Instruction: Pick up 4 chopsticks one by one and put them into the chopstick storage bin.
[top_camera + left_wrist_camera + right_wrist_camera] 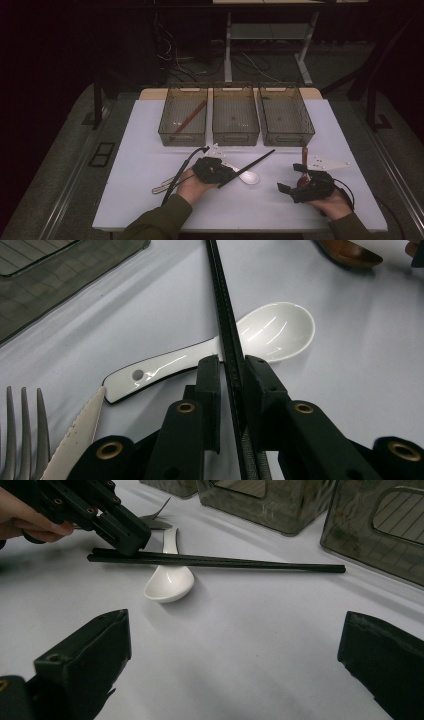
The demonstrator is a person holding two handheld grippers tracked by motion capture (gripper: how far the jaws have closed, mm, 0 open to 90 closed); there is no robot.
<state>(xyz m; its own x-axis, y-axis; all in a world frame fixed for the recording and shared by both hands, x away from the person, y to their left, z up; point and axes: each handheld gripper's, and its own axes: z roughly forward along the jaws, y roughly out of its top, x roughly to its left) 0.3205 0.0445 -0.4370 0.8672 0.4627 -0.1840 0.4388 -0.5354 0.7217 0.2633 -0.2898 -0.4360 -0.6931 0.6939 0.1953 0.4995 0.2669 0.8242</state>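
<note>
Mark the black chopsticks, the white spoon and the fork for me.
black chopsticks (225,562): right gripper view, mid-shaft, clear of the left tool.
white spoon (277,332): left gripper view, inside of the bowl.
fork (22,425): left gripper view, on the tines.

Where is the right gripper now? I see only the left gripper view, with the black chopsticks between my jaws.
Observer: The right gripper is at the right side of the table, near the front edge. Its jaws are wide open, with nothing between them.
Operator: How many bins stand at the far side, and is something already in one of them?
Observer: Three stand in a row. The left bin holds a brown stick that lies slanted inside it.
</note>
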